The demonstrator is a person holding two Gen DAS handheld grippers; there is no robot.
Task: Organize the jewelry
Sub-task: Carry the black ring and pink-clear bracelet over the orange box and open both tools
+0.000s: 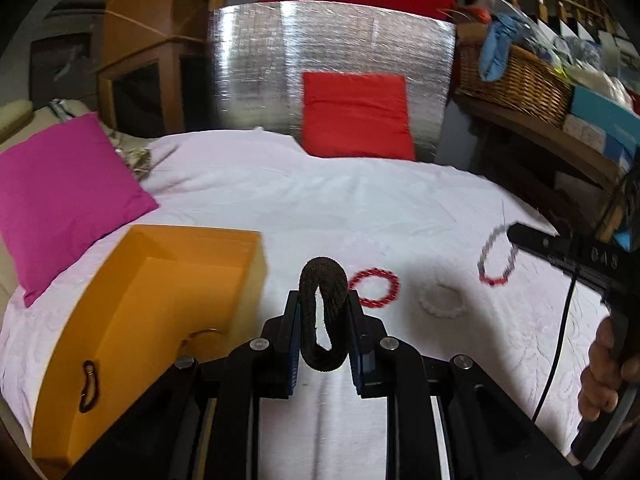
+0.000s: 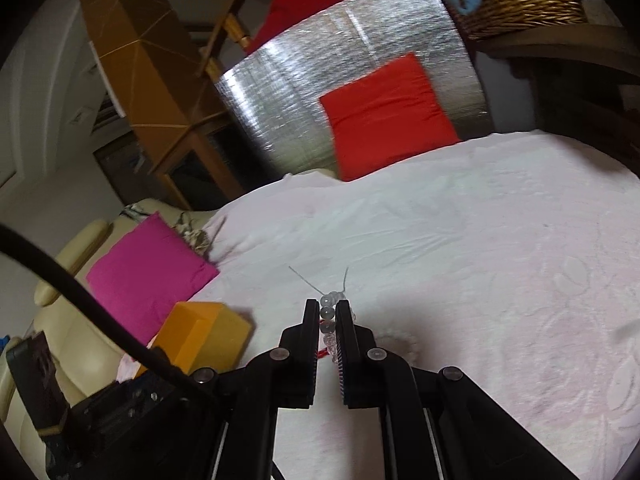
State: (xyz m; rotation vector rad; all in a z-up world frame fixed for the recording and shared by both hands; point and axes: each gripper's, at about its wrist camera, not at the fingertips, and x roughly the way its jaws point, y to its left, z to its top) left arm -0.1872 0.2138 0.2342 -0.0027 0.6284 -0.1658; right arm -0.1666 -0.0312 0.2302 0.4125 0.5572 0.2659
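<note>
we saw the left gripper (image 1: 323,304) clamped on a dark fabric hair band (image 1: 323,316), held above the white bedspread (image 1: 320,208) just right of the open orange box (image 1: 160,280). a small dark item (image 1: 89,386), too blurred to name, lay inside the box. the right gripper (image 2: 327,312) pinched a clear-and-red bead bracelet (image 2: 327,312), which hung lifted off the bedspread. a red bracelet (image 1: 375,283) and a white bracelet (image 1: 442,300) lay side by side on the bedspread, apart.
</note>
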